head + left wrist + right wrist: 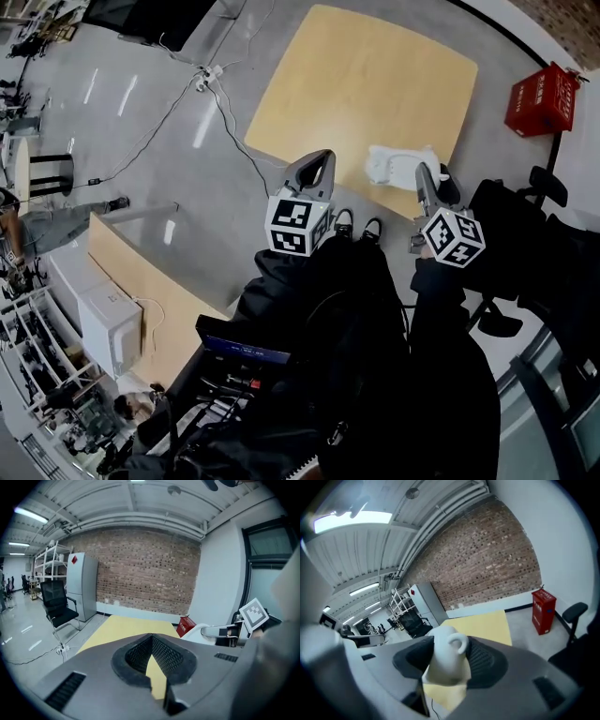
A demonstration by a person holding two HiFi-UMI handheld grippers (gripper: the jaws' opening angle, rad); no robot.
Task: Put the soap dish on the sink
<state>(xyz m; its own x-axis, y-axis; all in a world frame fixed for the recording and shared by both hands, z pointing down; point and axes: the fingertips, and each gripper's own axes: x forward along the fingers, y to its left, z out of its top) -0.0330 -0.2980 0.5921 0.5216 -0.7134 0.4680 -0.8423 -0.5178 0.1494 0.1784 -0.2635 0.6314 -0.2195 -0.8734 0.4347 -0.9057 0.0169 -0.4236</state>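
Grey floor [159,112]: glossy; it fills most of the head view around the surface.
Surface [361,84]: pale wood top with rounded corners, seen from above; both hand-held grippers point toward its near edge.
Red box [542,97]: on the floor past the right corner of the surface, well apart from both hand-held grippers.
Left hand-held gripper [317,164]: jaw tips together, nothing between the pads; it is left of the soap dish and apart from it.
Right hand-held gripper [428,180]: jaws set wide and clamped on the soap dish, one pad against each side.
Soap dish [396,163]: white, with a curled loop at its top end; gripped by the right hand-held gripper at the near edge of the surface. Contact with the surface cannot be determined.
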